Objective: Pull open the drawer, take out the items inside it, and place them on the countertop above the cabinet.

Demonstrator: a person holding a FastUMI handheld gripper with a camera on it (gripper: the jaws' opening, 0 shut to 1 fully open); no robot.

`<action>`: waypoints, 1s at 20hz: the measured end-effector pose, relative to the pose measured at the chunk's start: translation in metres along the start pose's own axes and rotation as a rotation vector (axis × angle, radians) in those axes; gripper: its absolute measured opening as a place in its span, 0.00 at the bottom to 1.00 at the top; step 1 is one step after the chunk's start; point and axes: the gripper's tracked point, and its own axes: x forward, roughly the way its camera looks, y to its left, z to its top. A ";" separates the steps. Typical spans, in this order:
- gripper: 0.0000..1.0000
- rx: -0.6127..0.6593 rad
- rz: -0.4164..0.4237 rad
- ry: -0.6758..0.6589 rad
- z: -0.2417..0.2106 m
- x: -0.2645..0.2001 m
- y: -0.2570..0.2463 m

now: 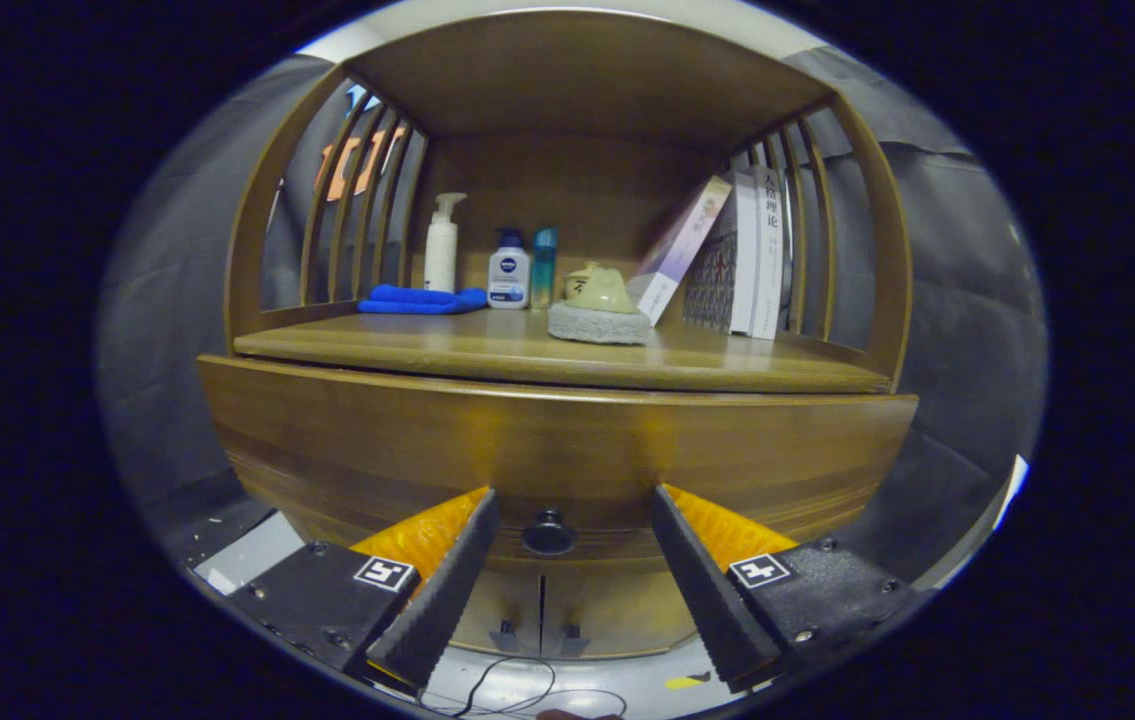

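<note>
A wooden cabinet fills the scene, with a closed drawer front [557, 445] under its countertop [487, 350]. A small dark round knob [549, 534] sits low on the drawer front. My gripper [575, 500] is open, its two fingers spread to either side of the knob, with the knob between the fingertips and a little nearer the left one. Neither finger touches the knob. What the drawer holds is hidden behind its shut front.
On the countertop stand a white pump bottle [442, 243], a blue-capped bottle [508, 270], a teal bottle [543, 266], a folded blue cloth [421, 299], a teapot on a grey pad [599, 305] and leaning books [727, 255]. Two lower cabinet doors [542, 610] sit below the drawer. A cable [517, 690] lies on the floor.
</note>
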 end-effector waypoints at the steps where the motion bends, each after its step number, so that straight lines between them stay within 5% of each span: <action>1: 1.00 -0.004 -0.001 0.002 -0.002 0.004 -0.001; 10: 1.00 -0.045 -0.036 0.014 0.004 0.007 -0.006; 20: 1.00 -0.004 0.085 -0.196 0.147 -0.124 -0.042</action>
